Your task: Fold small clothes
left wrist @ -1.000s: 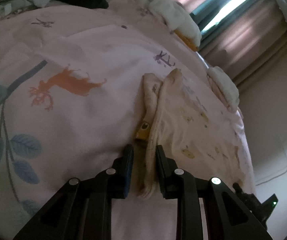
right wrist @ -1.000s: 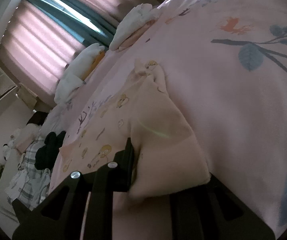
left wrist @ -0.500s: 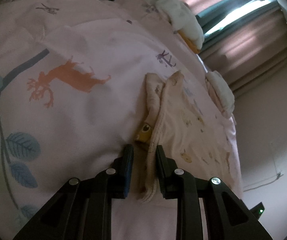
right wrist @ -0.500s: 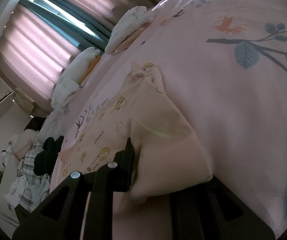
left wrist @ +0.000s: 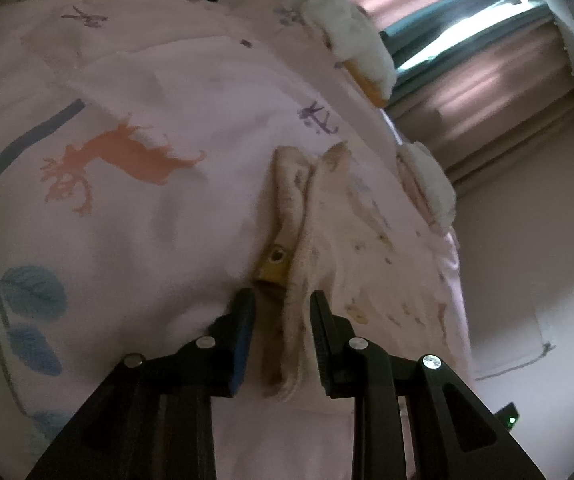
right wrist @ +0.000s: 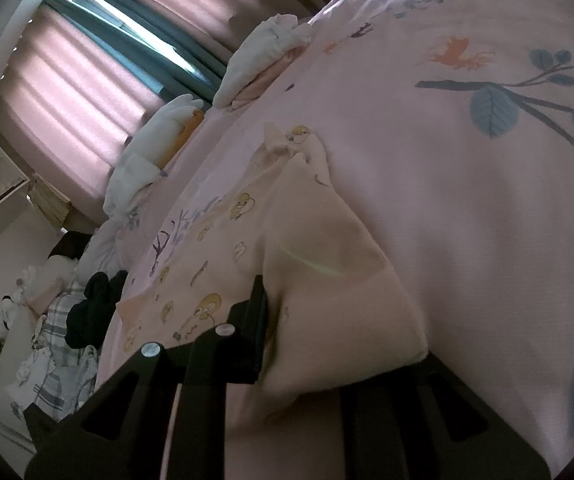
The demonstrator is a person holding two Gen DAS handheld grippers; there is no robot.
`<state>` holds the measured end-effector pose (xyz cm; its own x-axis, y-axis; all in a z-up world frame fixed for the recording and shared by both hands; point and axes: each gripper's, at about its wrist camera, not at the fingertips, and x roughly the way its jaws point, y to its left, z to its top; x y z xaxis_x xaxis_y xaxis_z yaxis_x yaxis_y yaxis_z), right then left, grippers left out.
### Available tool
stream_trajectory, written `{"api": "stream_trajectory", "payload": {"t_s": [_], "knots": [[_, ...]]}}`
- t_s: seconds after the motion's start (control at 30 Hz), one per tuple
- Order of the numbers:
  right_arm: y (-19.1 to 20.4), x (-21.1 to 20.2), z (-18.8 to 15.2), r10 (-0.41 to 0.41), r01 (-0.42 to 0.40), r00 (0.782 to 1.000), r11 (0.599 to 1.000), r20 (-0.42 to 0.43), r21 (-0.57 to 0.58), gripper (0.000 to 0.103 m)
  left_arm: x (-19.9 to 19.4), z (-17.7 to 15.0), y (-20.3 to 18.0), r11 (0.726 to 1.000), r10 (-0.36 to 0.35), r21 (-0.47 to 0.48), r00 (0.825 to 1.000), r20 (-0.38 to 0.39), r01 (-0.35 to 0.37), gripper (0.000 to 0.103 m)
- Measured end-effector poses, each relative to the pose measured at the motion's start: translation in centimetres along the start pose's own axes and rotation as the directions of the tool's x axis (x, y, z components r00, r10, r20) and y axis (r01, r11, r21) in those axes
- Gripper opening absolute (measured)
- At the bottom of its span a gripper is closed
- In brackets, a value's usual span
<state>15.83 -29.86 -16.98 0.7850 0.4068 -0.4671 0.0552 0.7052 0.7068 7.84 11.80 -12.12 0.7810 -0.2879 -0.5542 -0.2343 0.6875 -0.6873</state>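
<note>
Cream garment (right wrist: 327, 240), lettering blurred — right gripper (right wrist: 339, 320) pinches it; left gripper (left wrist: 281, 300) opening around it.

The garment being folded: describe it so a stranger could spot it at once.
On the pink bedspread with its orange deer, look just ahead of both tools. The garment is pale cream with small yellow cartoon prints, unlike the white bundles by the curtain.

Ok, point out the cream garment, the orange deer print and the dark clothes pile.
cream garment (left wrist: 327, 240), left wrist view, its upper folded layer.
orange deer print (left wrist: 127, 156), left wrist view, the deer's body.
dark clothes pile (right wrist: 91, 308), right wrist view, its middle.
</note>
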Motion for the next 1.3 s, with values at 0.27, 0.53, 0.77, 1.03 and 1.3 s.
{"api": "stream_trajectory", "payload": {"t_s": [0.27,0.53,0.77,1.03,1.3], "knots": [[0.2,0.0,-0.2,-0.001,0.001,1.0,1.0,0.017,-0.026,0.012,-0.1,0.0,-0.2,0.998,-0.063,0.014,0.998,-0.014,0.064,0.043],[0.2,0.2,0.0,-0.006,0.006,1.0,1.0,0.005,-0.021,0.012,0.2,-0.4,-0.8,0.999,0.012,0.029,1.0,0.015,-0.012,0.037],[0.7,0.0,0.3,-0.019,0.018,1.0,1.0,-0.022,-0.016,0.015,0.4,-0.3,-0.2,1.0,0.022,0.004,1.0,0.007,-0.022,0.021],[3.3,-0.4,0.9,0.062,-0.062,0.998,0.998,-0.024,-0.024,0.017,0.4,-0.7,-1.0,0.995,0.058,0.081,0.998,0.023,-0.06,0.02],[6.2,0.0,0.9,0.158,-0.16,0.987,0.985,-0.036,-0.063,0.013,0.6,-0.7,-1.2,0.993,0.072,0.092,0.997,0.012,-0.072,0.02]]}}
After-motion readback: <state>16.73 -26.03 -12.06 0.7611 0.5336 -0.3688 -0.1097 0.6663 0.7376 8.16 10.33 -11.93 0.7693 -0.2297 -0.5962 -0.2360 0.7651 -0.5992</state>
